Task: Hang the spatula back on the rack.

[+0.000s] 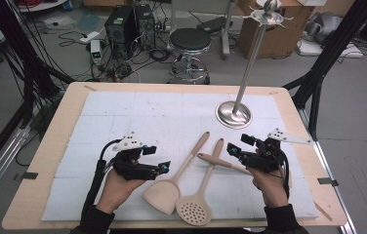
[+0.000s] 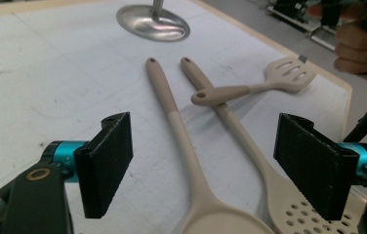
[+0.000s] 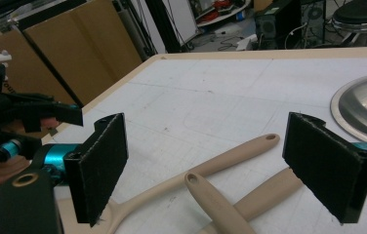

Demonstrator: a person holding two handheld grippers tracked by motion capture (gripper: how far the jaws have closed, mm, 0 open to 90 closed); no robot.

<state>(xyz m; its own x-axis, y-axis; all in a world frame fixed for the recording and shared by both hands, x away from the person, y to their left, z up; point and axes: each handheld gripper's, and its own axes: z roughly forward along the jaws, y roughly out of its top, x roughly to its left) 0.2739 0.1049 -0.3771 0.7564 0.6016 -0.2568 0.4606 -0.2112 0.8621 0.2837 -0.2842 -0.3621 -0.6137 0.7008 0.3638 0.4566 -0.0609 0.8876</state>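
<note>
Three beige utensils lie on the white mat (image 1: pixel 123 122). A solid spoon (image 1: pixel 172 185) and a perforated skimmer (image 1: pixel 194 209) lie side by side, handles pointing away. A slotted turner (image 2: pixel 289 75) rests crosswise on the skimmer's handle (image 2: pixel 230 122), its blade under the person's right hand. My left gripper (image 1: pixel 158 158) hovers open just left of the spoon, jaws wide apart and empty (image 2: pixel 203 165). My right gripper (image 1: pixel 237 144) is open above the turner's handle (image 3: pixel 215 202), nothing between its jaws (image 3: pixel 213 168). A metal stand (image 1: pixel 234 115) with hooks on top rises at the back right.
The stand's round base (image 2: pixel 153 23) sits just beyond the handle tips. The table's wooden edge (image 1: pixel 313 161) runs close to the right hand. A stool (image 1: pixel 190 41), computer cases (image 1: pixel 123 24) and cables are on the floor behind the table.
</note>
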